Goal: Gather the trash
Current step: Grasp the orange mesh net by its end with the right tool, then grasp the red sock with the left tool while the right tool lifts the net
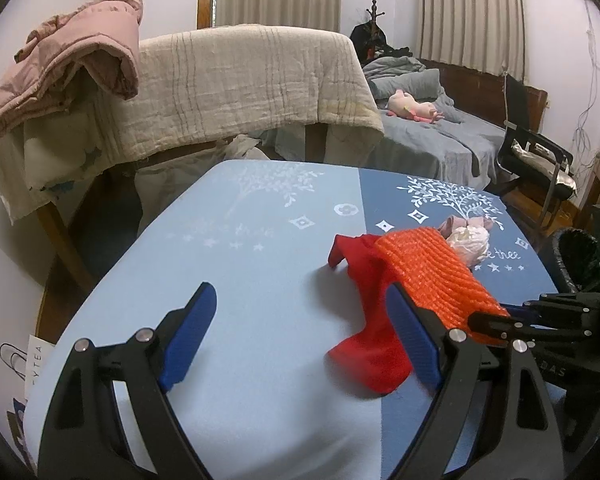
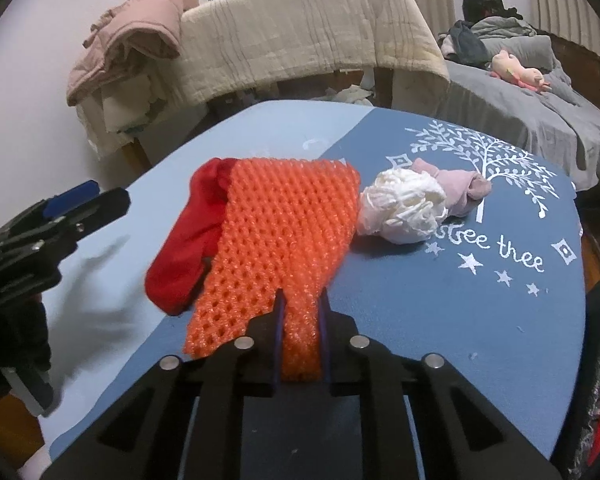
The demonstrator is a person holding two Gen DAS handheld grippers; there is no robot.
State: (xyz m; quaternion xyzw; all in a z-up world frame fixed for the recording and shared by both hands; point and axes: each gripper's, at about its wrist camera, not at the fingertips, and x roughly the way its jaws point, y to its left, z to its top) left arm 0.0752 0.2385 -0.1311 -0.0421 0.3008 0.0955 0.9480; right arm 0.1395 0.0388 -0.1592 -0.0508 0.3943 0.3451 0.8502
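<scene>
- One orange foam net (image 2: 276,232) lies on the blue bench (image 2: 440,320), its near corner pinched between the closed fingers of the right tongs (image 2: 301,300); its far part overlaps a red cloth (image 2: 188,248) that lies flat on the bench beside and partly under it.
- Crumpled white paper (image 2: 408,208) sits just beside the net's far right edge, touching a pink cloth (image 2: 456,186) behind it.
- Left tongs (image 1: 304,332) hover low over the light half of the bench with the blue pads (image 1: 192,336) spread wide, holding nothing; the red cloth lies between and past the tips.
- Black bin (image 1: 576,256) stands off the bench's right edge.
- Beyond the bench: a beige quilt (image 1: 240,84) draped over a frame, a pink jacket (image 1: 68,64) at its left, and a grey bed (image 1: 440,136) with a pink plush toy (image 1: 412,106).
</scene>
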